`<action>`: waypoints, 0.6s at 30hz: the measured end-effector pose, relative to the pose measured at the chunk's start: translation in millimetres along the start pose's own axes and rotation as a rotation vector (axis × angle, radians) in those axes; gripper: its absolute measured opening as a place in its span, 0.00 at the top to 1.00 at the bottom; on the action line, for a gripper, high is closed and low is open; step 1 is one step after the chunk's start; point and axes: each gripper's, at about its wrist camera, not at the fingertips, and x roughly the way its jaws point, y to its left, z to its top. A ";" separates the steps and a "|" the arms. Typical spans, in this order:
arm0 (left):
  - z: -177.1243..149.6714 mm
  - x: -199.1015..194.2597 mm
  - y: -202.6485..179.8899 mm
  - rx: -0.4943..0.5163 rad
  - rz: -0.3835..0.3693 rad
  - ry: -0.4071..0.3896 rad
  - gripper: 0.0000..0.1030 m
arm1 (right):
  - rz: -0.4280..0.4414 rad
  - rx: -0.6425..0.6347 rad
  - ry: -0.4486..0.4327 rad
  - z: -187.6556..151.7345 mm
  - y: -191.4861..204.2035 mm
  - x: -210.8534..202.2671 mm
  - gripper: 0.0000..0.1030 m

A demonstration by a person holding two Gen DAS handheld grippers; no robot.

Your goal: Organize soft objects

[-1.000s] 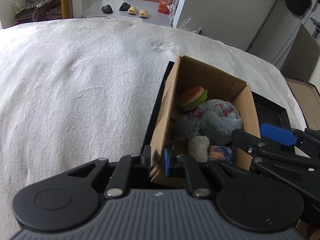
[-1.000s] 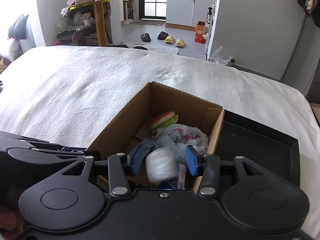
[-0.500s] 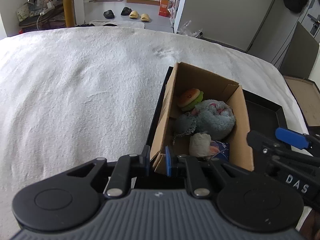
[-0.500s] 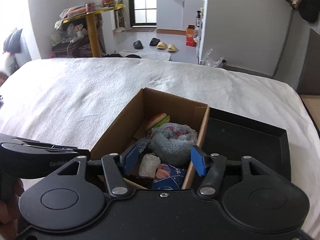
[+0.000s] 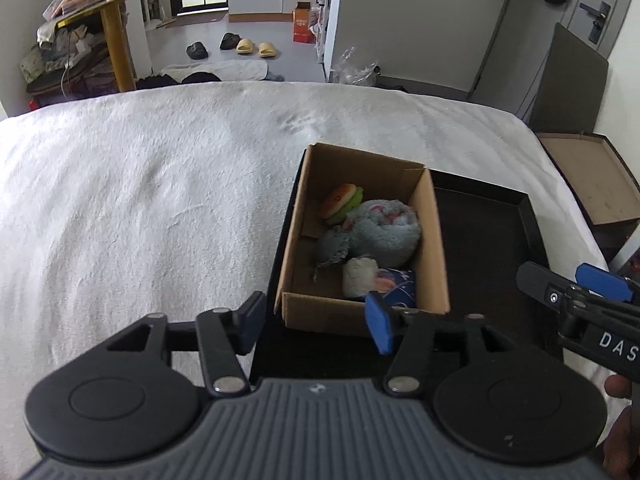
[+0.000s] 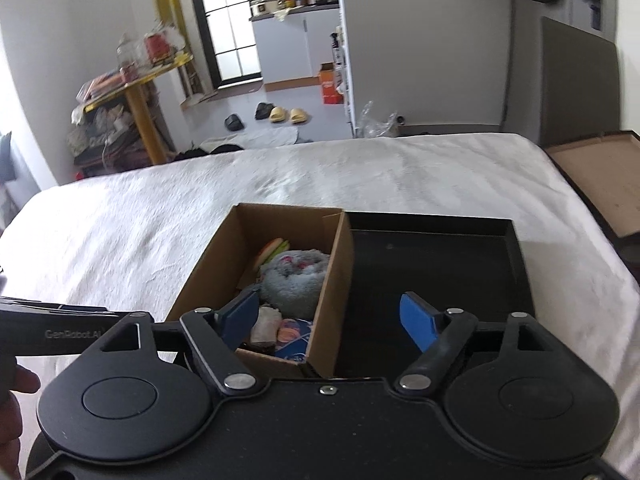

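Two grippers: left gripper [image 5: 316, 326] and right gripper [image 6: 330, 322], jaws opening, nothing between them.
Container: brown cardboard box [image 5: 434, 248] in a black tray [image 5: 488, 248] on the white fleece bedcover [image 5: 160, 208].
Contents: burger-shaped plush toy [image 5: 343, 203], fluffy grey-blue plush [image 5: 384, 232], small rolled white cloth [image 5: 359, 282], blue printed soft pouch [image 5: 396, 285].

My right gripper [image 5: 600, 308] reads "DAS"; my left gripper's [image 6: 60, 324] side reads "GenRobot.AI".
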 end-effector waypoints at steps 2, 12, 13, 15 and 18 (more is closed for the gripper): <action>-1.2 -8.6 -4.6 0.011 0.007 -0.005 0.41 | 0.000 0.020 -0.002 -1.0 -7.1 -6.7 0.18; -8.4 -48.6 -19.5 0.037 0.007 -0.039 0.21 | -0.013 0.138 -0.037 -7.5 -36.4 -44.8 0.00; -9.2 -51.7 -20.5 0.037 0.005 -0.041 0.20 | -0.013 0.143 -0.041 -9.1 -37.2 -48.8 0.00; -12.1 -58.9 -23.7 0.039 0.000 -0.046 0.19 | -0.008 0.148 -0.049 -9.9 -40.1 -57.0 0.00; -16.9 -69.1 -28.5 0.047 -0.004 -0.051 0.18 | -0.018 0.145 -0.061 -12.0 -41.2 -70.0 0.00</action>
